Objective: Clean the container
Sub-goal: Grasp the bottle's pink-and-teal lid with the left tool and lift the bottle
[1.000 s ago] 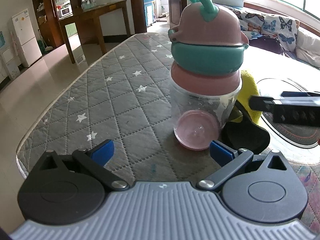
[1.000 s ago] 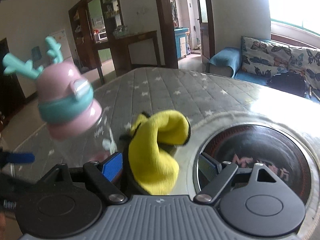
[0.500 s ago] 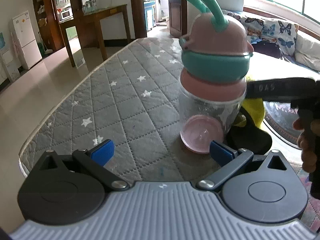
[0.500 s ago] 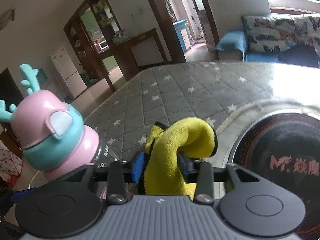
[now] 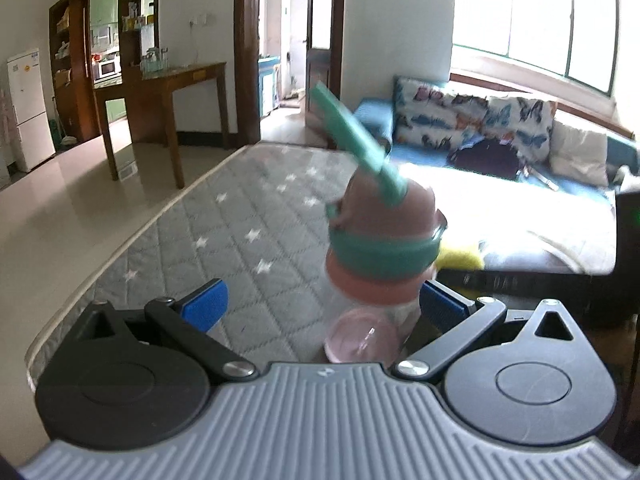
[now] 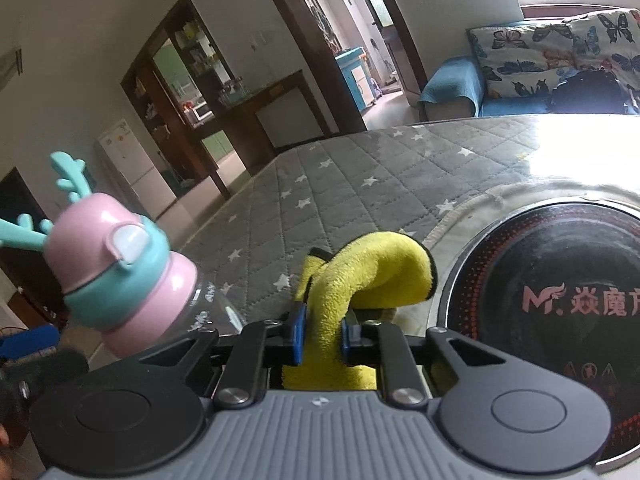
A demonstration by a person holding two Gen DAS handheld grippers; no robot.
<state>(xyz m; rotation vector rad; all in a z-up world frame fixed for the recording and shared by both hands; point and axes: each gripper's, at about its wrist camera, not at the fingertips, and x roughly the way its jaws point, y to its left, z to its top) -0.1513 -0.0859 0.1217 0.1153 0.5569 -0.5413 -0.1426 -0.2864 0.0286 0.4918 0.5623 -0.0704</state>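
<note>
The right tongs (image 6: 321, 334) pinch the yellow plush cloth (image 6: 360, 280), ready for wiping. The clear bottle with pink-and-teal antlered lid (image 5: 380, 264) sits tilted between the spread left tongs (image 5: 320, 306), over the grey quilted table (image 5: 224, 240).

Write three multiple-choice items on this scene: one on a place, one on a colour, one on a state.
1. Where is the cloth?
A. Between the right gripper's fingers
B. Draped over the bottle
C. On the sofa

2. What colour is the band around the bottle lid?
A. Yellow
B. Teal
C. Black

3. How is the left gripper?
A. Shut on the cloth
B. Shut and empty
C. Open

Key: 1 A, the right gripper pinches the yellow cloth. 2 B, a teal ring sits between the pink parts. 3 C, its blue pads stand wide apart.
</note>
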